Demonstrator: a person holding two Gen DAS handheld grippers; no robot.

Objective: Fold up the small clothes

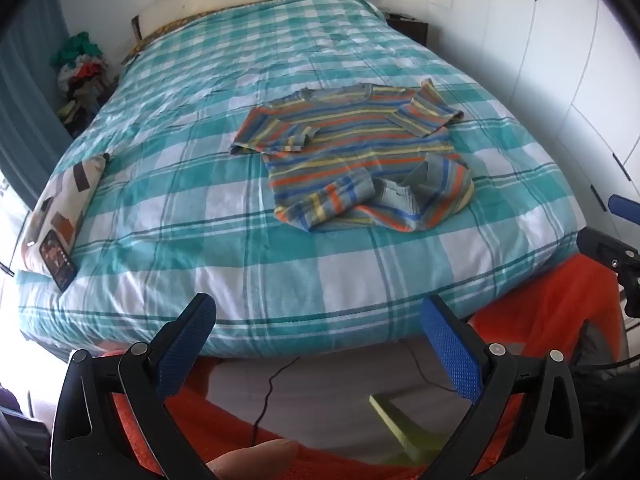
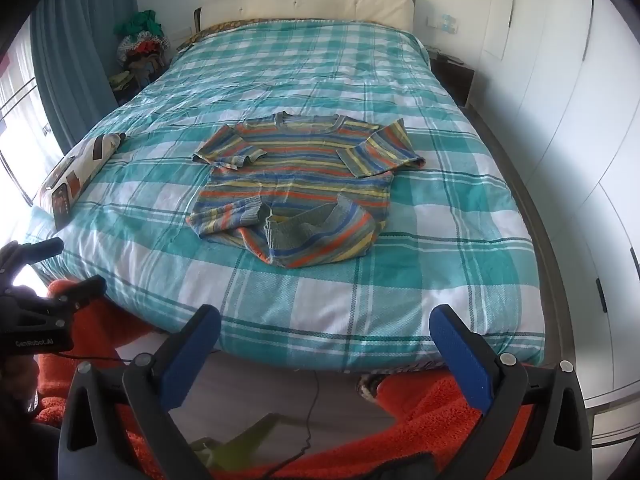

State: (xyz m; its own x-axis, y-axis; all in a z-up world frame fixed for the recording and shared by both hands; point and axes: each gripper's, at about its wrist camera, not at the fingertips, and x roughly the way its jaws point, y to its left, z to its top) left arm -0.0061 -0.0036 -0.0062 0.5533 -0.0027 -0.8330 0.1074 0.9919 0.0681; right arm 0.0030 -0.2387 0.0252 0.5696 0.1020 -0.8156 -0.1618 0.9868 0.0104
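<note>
A small striped sweater (image 1: pixel 360 148) in orange, blue, yellow and grey lies on the teal checked bed cover (image 1: pixel 200 208); it also shows in the right wrist view (image 2: pixel 296 188). Both sleeves are folded in over the chest and the bottom hem is turned up and rumpled. My left gripper (image 1: pixel 320 320) is open and empty, held off the foot of the bed, well short of the sweater. My right gripper (image 2: pixel 326 332) is open and empty, also off the foot of the bed. Each gripper shows at the edge of the other's view.
A patterned pillow (image 1: pixel 60 208) with a phone (image 1: pixel 58 258) on it lies at the bed's left edge. A clothes pile (image 2: pixel 140 48) stands by the curtain. White wardrobe doors (image 2: pixel 560 120) line the right. Orange fabric (image 2: pixel 432 408) and a cable (image 1: pixel 268 392) lie below.
</note>
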